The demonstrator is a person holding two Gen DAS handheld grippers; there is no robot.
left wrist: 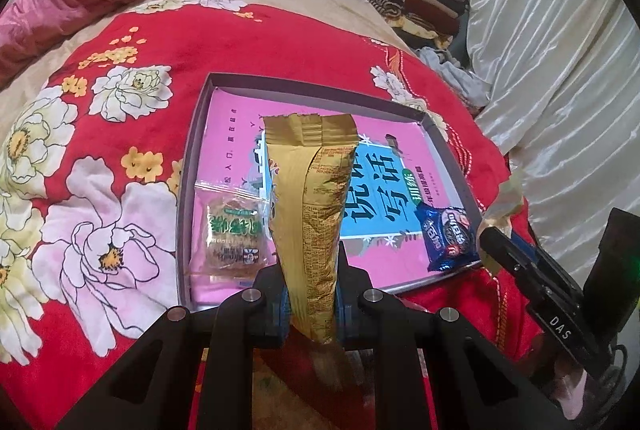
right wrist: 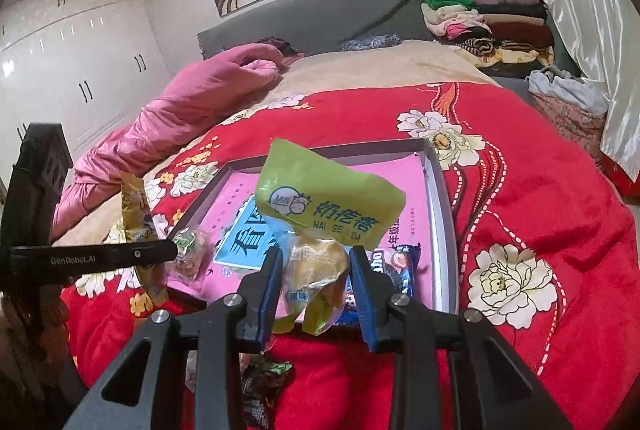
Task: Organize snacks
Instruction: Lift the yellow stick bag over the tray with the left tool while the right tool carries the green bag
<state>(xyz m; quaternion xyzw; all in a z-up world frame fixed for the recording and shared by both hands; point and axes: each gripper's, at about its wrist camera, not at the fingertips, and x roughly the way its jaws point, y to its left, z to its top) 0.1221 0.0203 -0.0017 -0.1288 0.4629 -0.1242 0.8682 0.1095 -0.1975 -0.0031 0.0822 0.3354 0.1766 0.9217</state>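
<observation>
Your left gripper (left wrist: 310, 306) has its jaws clamped tight on a gold packet (left wrist: 312, 206), which stands up over the tray's near edge. Your right gripper (right wrist: 316, 282) has its jaws narrowly closed on a green-topped bun pack (right wrist: 320, 230), held above the tray's near right part. Beyond them, the grey tray (left wrist: 200, 134) lies on the red floral quilt (left wrist: 280, 42), lined with a pink book. In it sit a clear-wrapped cake (left wrist: 232, 234) at the left and a blue cookie pack (left wrist: 450, 234) at the right.
</observation>
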